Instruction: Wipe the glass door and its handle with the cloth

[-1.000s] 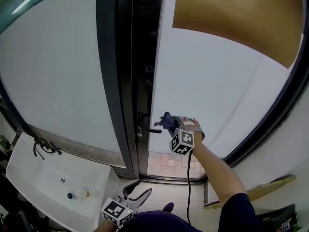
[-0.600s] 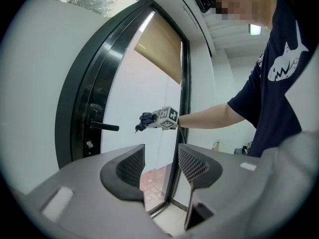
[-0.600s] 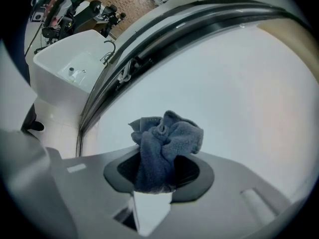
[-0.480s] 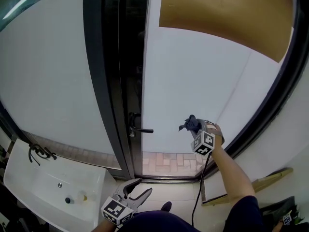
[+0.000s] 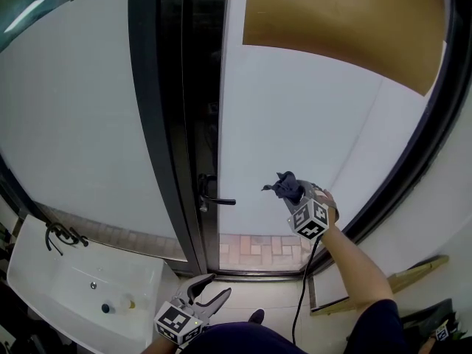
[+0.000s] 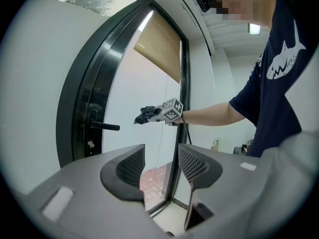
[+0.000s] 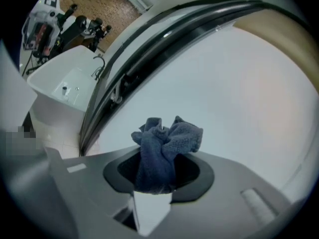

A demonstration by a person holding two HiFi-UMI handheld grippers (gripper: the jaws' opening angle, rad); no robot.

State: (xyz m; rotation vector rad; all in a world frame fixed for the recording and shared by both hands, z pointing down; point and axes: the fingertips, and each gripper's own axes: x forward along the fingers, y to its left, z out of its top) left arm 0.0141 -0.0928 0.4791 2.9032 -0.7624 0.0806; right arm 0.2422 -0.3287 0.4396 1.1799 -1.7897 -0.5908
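While right tool [image 5: 293,195] grips it, cloth [image 7: 167,143] bunched, dark blue.

Floor [image 5: 259,295]: pale smooth tiles under me, running up to the black sill of the glass door [image 5: 295,124]. Past the sill there is a strip of small reddish and cream tiles [image 5: 254,248].

On the floor, lower left: a white washbasin [image 5: 44,260] with a black tap [image 5: 60,231] on its back rim. In the bowl are a dark drain [image 5: 105,308] and a small yellowish item [image 5: 128,299], which I cannot identify.

Right side: a wooden board [image 5: 413,275] lies along the foot of the wall. My dark shoe tip [image 5: 256,316] rests on the tiles.
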